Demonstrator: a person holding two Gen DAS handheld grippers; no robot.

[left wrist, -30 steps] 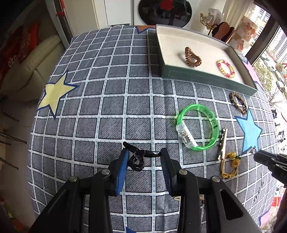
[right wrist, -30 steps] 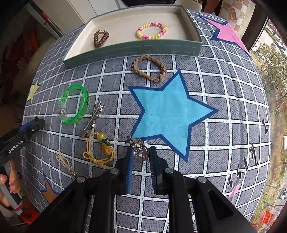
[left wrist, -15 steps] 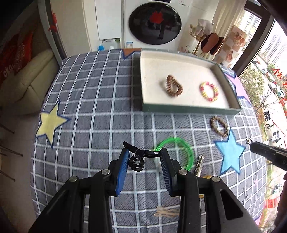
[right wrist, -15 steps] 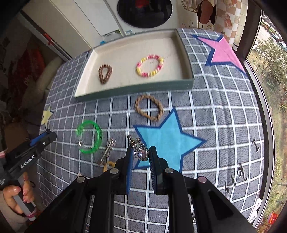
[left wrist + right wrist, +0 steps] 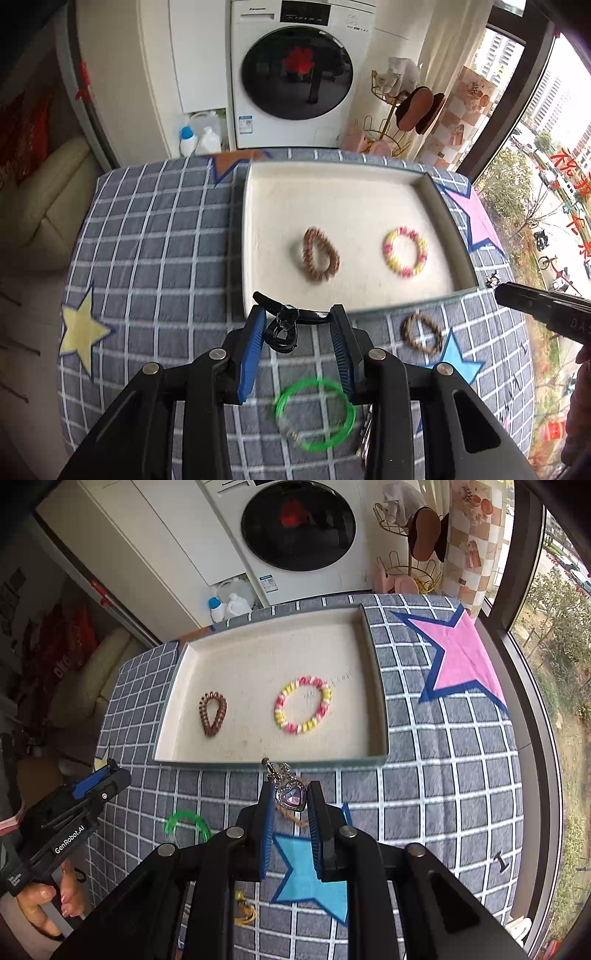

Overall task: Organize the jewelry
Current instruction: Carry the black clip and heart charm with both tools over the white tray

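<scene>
The left gripper has its blue-padded fingers partly apart, clamped on a black hair clip that spans the gap between them; part of the clip is hidden against the left pad, so its full shape is hard to read. The right gripper has its fingers drawn narrow, pinching a silver pendant with a purple heart stone; its small top fitting sticks up above the fingertips.

Both grippers hang above the checked cloth, close to the near wall of the cream-lined tray. Inside the tray lie a brown coiled hair tie and, apart from it to the right, a pink and yellow bead bracelet.

On the cloth outside the tray, a brown braided bracelet lies beside a blue star; in the right wrist view it is almost wholly hidden behind the right gripper. A green bangle is blurred and partly covered by the left gripper's arms. A yellow cord piece is mostly cut off by the right gripper's frame, too little to make out. A hand grips the left gripper's handle at the frame edge.
</scene>
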